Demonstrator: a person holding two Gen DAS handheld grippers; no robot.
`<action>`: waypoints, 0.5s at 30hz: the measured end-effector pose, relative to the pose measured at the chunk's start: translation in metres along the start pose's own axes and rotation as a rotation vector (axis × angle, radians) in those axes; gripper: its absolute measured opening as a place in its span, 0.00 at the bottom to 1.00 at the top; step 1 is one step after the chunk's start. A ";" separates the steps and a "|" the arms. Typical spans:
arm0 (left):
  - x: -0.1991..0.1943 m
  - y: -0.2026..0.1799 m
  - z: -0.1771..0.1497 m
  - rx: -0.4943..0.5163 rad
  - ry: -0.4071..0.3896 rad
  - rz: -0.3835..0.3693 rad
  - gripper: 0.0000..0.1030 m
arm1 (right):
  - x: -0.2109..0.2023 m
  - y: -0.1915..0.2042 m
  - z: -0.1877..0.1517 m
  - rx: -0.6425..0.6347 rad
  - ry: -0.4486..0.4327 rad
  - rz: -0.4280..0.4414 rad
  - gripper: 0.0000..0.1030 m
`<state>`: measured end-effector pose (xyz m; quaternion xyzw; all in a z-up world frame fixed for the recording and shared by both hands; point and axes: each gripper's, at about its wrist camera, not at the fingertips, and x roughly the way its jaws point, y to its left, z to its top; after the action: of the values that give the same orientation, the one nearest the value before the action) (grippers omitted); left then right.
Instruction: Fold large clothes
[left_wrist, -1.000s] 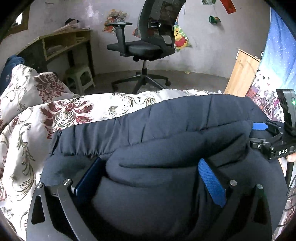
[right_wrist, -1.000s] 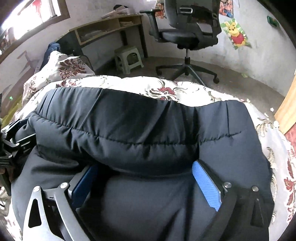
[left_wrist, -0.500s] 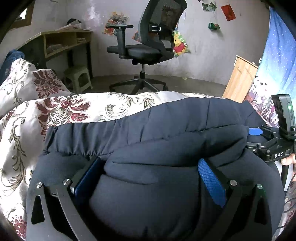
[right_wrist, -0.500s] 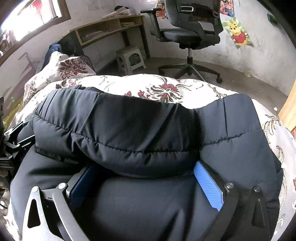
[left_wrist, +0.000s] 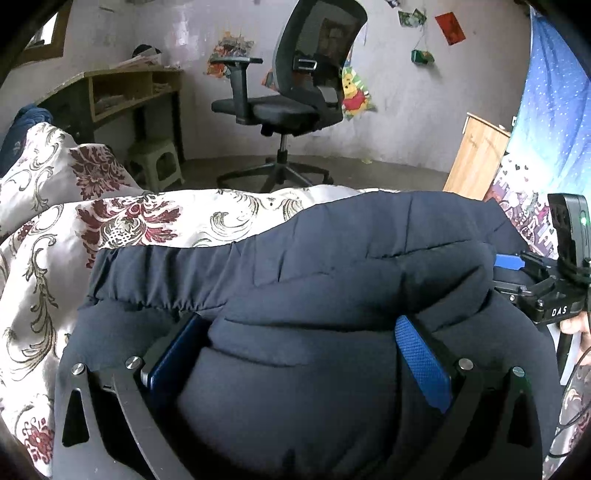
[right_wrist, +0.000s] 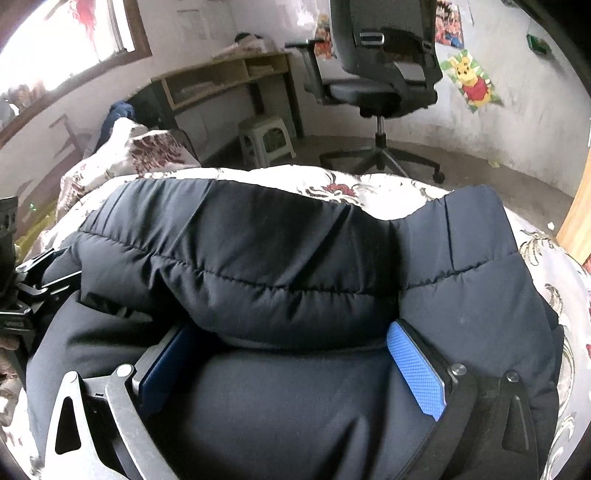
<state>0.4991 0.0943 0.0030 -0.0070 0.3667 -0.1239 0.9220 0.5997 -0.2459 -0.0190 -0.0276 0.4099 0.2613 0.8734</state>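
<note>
In the left wrist view, the left gripper (left_wrist: 299, 350) has its jaws clamped on a thick roll of the dark padded jacket (left_wrist: 332, 266), which lies ahead of the jaws on the floral bedspread (left_wrist: 129, 221) (soft, bulky, light; best taken at the folded edge). In the right wrist view, the right gripper (right_wrist: 291, 358) likewise pinches the jacket's puffy fold, and since a second ago both have carried it farther forward.

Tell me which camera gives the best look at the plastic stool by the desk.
The right wrist view: the stool stands whole and unobstructed on the floor, seat and legs showing, beside the desk. In the left wrist view the stool is smaller and dimmer, its lower part cut off behind the flowered bedspread.
</note>
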 end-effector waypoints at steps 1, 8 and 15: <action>-0.002 -0.001 -0.001 0.003 -0.008 0.003 0.99 | -0.003 0.001 -0.003 -0.002 -0.016 0.000 1.00; -0.017 -0.016 -0.004 0.044 -0.033 0.073 0.99 | -0.017 0.003 -0.013 -0.007 -0.071 -0.010 1.00; -0.040 -0.014 -0.015 0.008 -0.064 0.094 0.99 | -0.028 0.007 -0.023 -0.005 -0.089 -0.042 1.00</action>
<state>0.4575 0.0913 0.0201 0.0101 0.3367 -0.0816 0.9380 0.5649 -0.2579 -0.0128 -0.0266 0.3691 0.2450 0.8961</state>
